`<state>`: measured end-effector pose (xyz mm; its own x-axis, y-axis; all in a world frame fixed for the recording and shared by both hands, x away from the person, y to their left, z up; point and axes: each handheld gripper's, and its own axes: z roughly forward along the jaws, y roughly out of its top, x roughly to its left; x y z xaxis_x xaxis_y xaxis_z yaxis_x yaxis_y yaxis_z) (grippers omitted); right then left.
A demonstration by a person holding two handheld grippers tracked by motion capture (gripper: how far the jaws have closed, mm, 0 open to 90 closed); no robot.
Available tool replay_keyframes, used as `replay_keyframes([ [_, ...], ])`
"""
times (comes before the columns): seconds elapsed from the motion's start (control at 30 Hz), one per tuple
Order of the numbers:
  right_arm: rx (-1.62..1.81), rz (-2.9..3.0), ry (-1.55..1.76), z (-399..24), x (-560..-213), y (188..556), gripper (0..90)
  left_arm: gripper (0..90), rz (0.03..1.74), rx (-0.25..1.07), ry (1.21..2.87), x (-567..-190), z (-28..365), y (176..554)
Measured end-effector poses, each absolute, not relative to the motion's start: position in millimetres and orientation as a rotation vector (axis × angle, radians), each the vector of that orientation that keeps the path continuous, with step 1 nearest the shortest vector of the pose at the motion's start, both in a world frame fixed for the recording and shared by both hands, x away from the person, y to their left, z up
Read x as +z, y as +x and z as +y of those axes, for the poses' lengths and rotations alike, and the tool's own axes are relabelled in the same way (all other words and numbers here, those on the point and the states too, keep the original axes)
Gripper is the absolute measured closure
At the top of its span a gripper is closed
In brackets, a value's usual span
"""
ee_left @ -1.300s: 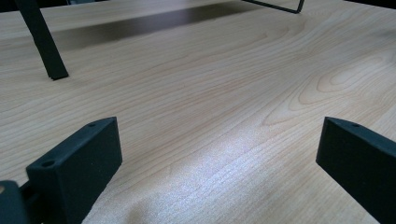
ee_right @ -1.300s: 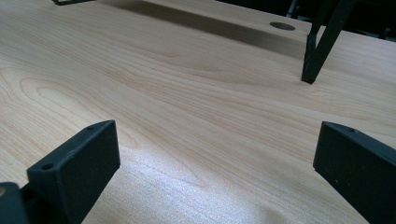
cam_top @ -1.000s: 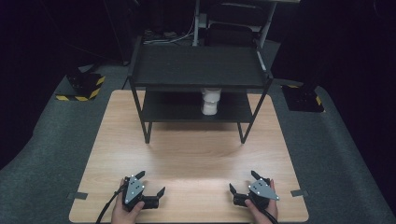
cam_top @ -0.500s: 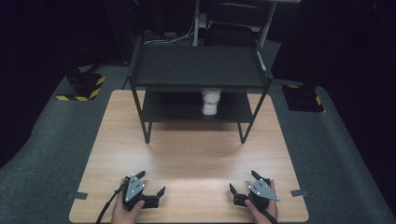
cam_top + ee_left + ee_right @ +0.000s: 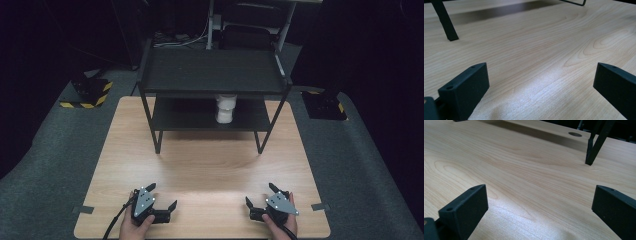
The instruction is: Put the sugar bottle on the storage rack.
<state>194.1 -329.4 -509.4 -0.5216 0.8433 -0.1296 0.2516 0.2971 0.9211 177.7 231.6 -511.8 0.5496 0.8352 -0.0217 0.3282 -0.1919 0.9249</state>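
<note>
A black two-tier shelf [image 5: 212, 75] stands at the back middle of the wooden table [image 5: 210, 165]. On its lower tier sits a white cup-like container [image 5: 226, 109]. My left gripper [image 5: 162, 195] rests near the front left edge, held by a hand, open with nothing between its jaws. My right gripper [image 5: 260, 193] rests near the front right edge, also open and empty. In the left gripper view the left gripper [image 5: 541, 82] frames bare wood, with a shelf leg [image 5: 445, 22] far off. The right gripper [image 5: 540, 202] likewise frames bare wood, and a shelf leg [image 5: 594, 147] stands beyond.
Grey tape strips mark the table's front corners [image 5: 82, 209] [image 5: 320, 206]. Black bases with yellow-black stripes sit on the grey floor at left [image 5: 90, 92] and right [image 5: 325, 102]. A small round grey mark [image 5: 575, 134] lies on the table behind the shelf leg.
</note>
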Motion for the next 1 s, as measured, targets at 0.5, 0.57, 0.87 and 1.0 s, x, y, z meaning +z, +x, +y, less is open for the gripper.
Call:
replay_keyframes([
  [0.5,1.237,1.946,0.983,-331.6,-509.7,195.8,0.4,0.5,0.965,0.627,1.760,-512.8,231.6,175.9],
  [0.57,1.239,1.946,0.984,-331.8,-509.7,195.5,0.4,0.5,0.964,0.627,1.761,-512.7,231.6,175.7],
  [0.87,1.235,1.945,0.977,-331.6,-509.9,194.7,0.4,0.5,0.971,0.610,1.767,-511.4,232.0,178.2],
  [1.0,1.235,1.940,0.977,-331.8,-510.3,194.0,0.4,0.5,0.968,0.604,1.769,-511.0,232.8,179.4],
])
